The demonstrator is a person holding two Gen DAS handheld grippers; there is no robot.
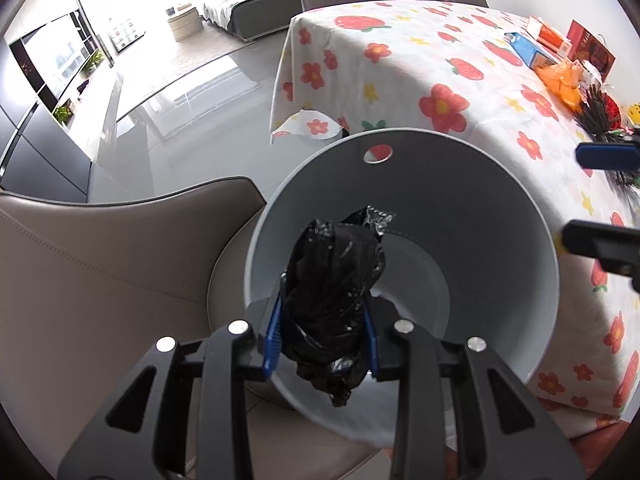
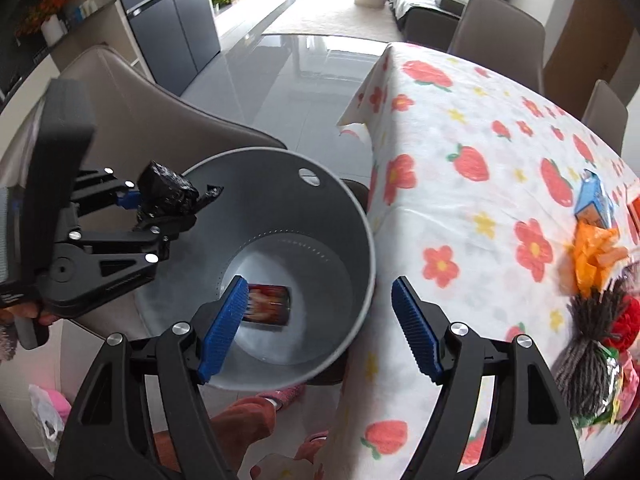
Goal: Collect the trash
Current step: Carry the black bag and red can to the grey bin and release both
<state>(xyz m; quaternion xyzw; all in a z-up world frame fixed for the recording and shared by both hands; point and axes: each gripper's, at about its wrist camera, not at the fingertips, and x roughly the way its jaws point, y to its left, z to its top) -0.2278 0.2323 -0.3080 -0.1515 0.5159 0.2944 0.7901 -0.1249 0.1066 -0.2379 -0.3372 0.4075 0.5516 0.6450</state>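
**Black bag bundle held over the grey bin**

The left gripper (image 1: 322, 336) is clenched on a crumpled black plastic bag (image 1: 336, 280); its blue pads press the bundle from both sides, and the bag's loose end sticks out past the fingertips. In the right wrist view the same bundle (image 2: 166, 196) sits just above the near-left rim of the grey trash bin (image 2: 352, 216), which stands on the seat of a taupe chair (image 1: 100, 256) beside the table.

The right gripper (image 2: 320, 332) is released, its jaws wide apart with nothing pressed between them; one blue pad hangs over the bin's mouth, the other over the bin's rim next to the flowered tablecloth (image 2: 480, 208). A small red-printed packet (image 2: 270, 304) lies flat on the bin's floor.

On the table, well apart from the bin, lie an orange wrapper (image 2: 596, 256), a blue carton (image 2: 594, 196) and a grey yarn tassel (image 2: 588, 360).
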